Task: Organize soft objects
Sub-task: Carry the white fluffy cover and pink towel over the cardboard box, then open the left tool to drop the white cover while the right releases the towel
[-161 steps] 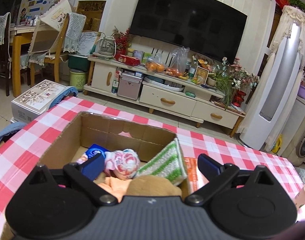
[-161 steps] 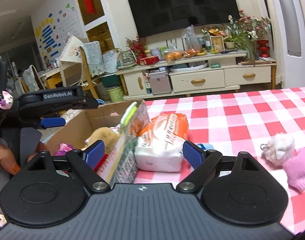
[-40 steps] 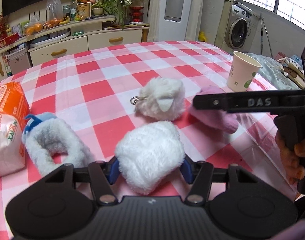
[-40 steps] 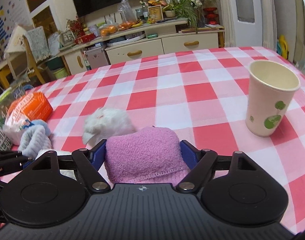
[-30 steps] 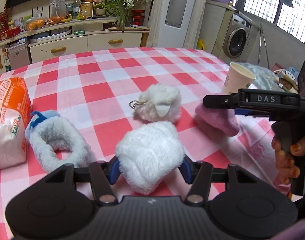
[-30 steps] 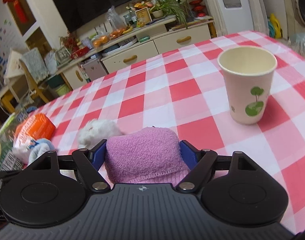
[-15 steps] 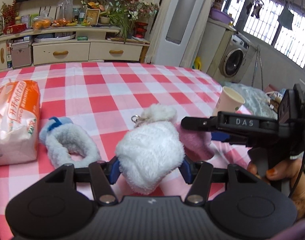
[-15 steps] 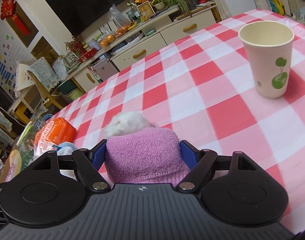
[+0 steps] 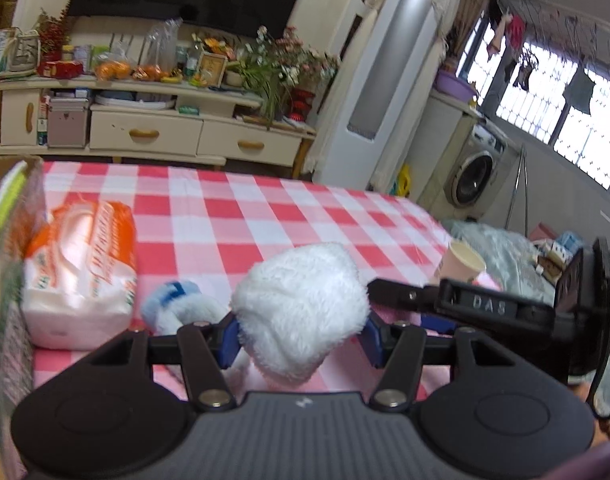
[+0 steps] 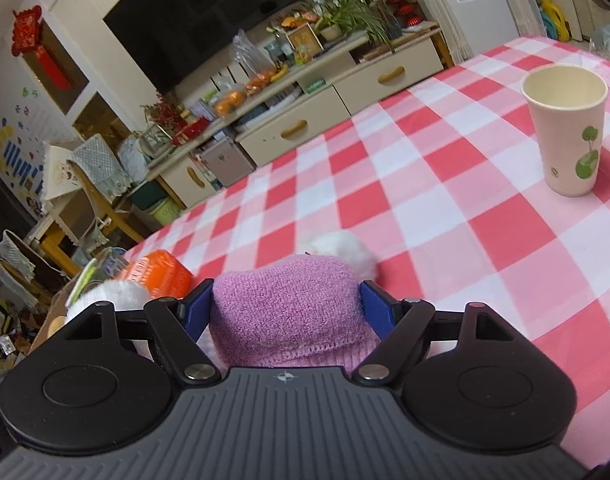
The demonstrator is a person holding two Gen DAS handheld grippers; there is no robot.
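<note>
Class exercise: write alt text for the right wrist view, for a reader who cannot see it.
The right gripper is shut on a purple knit cloth above a red-and-white checked table. A white fluffy toy lies just beyond it, and a paper cup stands at the far right.

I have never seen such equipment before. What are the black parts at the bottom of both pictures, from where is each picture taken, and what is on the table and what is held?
No robot is here: a person holds one hand tool in each hand, each with a two-finger gripper and a wide-angle camera looking along its fingers. The black parts are those tools.

In the left camera's picture, the left gripper is closed on a white fluffy toy.

In the right camera's picture, the right gripper is closed on a purple knitted cloth.

On the checked tablecloth stand a paper cup, an orange tissue pack, a pale blue fluffy item and another white fluffy toy. A cardboard box is at the left.
</note>
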